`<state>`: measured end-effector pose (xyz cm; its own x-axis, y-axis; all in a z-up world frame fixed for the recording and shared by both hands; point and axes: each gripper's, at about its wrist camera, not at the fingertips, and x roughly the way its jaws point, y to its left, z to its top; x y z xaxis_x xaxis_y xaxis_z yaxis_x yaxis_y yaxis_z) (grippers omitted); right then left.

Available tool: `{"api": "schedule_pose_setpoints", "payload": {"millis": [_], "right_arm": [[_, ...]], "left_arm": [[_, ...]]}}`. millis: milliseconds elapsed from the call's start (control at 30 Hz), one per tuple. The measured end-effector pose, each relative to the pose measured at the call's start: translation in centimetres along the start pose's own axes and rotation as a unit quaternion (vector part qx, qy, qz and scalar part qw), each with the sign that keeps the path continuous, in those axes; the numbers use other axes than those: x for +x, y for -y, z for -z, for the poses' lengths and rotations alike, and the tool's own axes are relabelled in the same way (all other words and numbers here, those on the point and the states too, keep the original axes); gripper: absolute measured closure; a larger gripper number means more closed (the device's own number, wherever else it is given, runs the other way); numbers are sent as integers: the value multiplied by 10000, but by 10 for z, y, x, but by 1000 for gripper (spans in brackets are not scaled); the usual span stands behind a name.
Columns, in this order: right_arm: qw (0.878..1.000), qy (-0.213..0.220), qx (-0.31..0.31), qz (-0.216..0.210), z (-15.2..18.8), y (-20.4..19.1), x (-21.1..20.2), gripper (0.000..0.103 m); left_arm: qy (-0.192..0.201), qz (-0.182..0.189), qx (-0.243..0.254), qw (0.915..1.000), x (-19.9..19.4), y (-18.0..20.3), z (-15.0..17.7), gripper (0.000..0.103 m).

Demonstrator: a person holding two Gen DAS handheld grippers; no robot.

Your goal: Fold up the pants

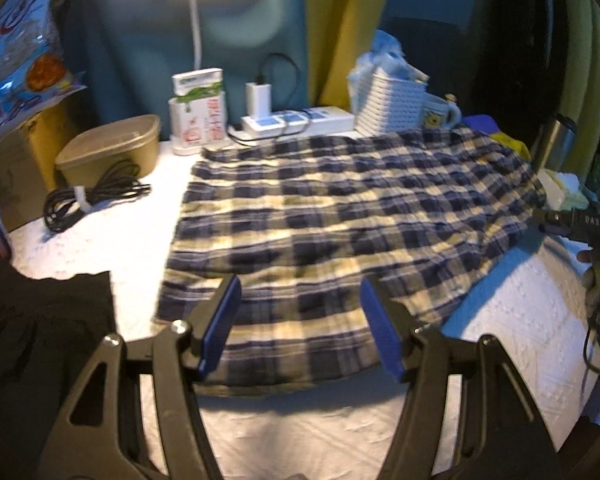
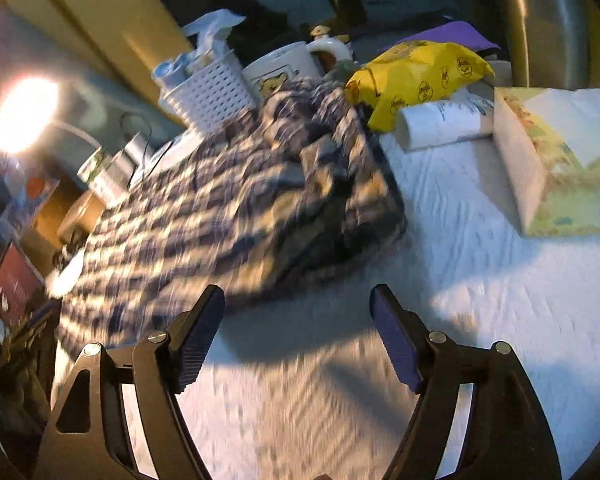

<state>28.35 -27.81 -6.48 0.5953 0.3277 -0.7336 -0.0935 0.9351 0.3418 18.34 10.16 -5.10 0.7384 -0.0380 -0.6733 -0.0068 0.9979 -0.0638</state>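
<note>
Lying spread across the white textured tabletop [image 1: 100,248], the navy-and-cream plaid flannel pants [image 1: 340,216] look folded once at most; further folds are judged to remain. Nothing is gripped: the left gripper [image 1: 300,328] is held parted above the near hem, the right gripper [image 2: 298,336] spread wide beside the bunched end.

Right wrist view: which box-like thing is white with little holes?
The white slatted plastic basket behind the plaid pants; the pastel cardboard tissue box has solid printed sides.
</note>
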Motion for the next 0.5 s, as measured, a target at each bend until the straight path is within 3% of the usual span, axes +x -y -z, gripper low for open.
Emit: {"api": "schedule_pose_setpoints", "payload": {"millis": [267, 400, 467, 500], "right_arm": [[9985, 259, 474, -86, -28, 8, 22, 25], [9933, 322, 1008, -461, -38, 21, 28, 26], [9873, 312, 1353, -770, -40, 33, 33, 56], [9835, 173, 1586, -855, -41, 40, 40, 82]], "left_arm": [[8, -188, -367, 9992, 3, -35, -1, 40], [64, -187, -455, 9988, 1, -45, -1, 40], [87, -170, -486, 9986, 0, -47, -1, 40], [92, -167, -501, 9986, 0, -48, -1, 40]]}}
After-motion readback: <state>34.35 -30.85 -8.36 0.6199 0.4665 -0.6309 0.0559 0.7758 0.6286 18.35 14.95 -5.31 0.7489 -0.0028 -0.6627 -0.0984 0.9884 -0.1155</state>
